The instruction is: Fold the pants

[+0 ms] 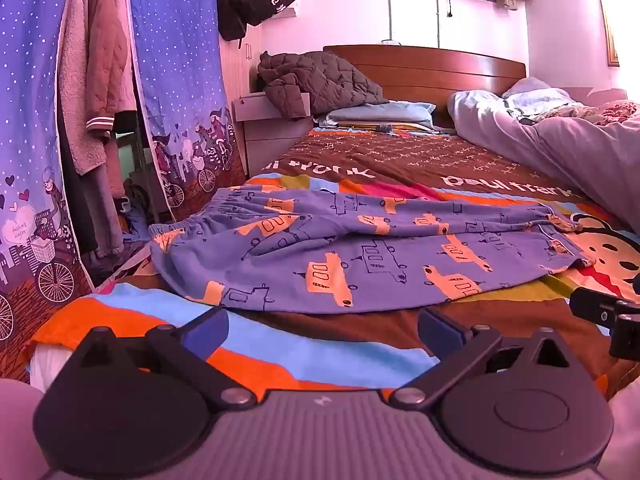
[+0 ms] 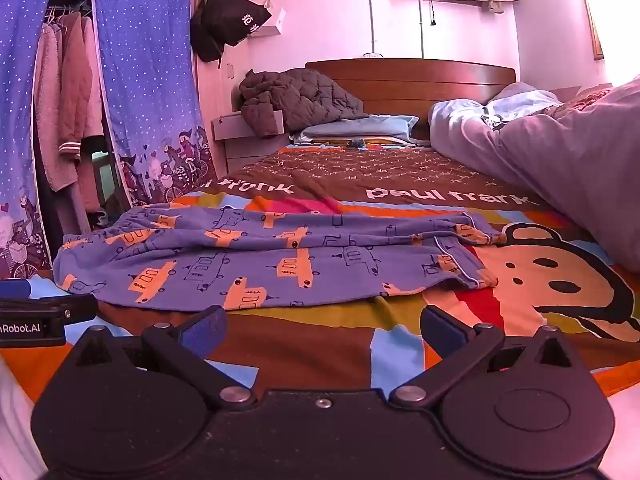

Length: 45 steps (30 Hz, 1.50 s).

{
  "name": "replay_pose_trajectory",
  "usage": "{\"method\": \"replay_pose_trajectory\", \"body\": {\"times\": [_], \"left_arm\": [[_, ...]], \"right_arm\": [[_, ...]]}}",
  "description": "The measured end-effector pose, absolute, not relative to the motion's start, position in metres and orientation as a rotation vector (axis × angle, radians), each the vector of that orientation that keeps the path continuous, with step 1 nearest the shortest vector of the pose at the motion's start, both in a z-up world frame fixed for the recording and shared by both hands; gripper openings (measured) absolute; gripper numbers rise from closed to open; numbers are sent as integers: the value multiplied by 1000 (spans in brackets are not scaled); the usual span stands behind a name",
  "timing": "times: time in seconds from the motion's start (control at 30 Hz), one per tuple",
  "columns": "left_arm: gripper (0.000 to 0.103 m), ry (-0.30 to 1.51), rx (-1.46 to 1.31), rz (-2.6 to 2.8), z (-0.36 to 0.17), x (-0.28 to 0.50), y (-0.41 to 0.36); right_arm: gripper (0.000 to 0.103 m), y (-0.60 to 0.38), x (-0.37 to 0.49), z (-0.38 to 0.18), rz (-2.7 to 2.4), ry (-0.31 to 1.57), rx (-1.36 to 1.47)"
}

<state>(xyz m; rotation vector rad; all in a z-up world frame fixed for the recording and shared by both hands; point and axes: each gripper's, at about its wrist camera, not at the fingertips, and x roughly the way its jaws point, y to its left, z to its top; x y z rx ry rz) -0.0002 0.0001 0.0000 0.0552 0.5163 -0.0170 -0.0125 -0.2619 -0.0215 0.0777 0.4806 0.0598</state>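
Note:
Blue pants printed with orange cars lie flat across the bed, waistband at the left, leg cuffs at the right; one leg lies over the other. The right wrist view shows the same pants. My left gripper hovers just short of the near edge of the pants, jaws wide open and empty. My right gripper is likewise open and empty, a little back from the near leg edge. Each gripper shows at the other view's side edge: the right gripper, the left gripper.
The bed carries a colourful cartoon blanket. A rumpled grey duvet fills the right side. A dark quilted jacket and pillows lie at the wooden headboard. A wardrobe with blue curtains stands to the left.

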Motion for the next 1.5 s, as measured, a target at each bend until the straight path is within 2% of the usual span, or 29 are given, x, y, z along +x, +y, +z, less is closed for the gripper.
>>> {"method": "replay_pose_trajectory", "body": {"times": [1.5], "left_arm": [[103,526,61,-11,0,1,4]], "right_arm": [[103,-259,-11,-29,63,508,75]]}}
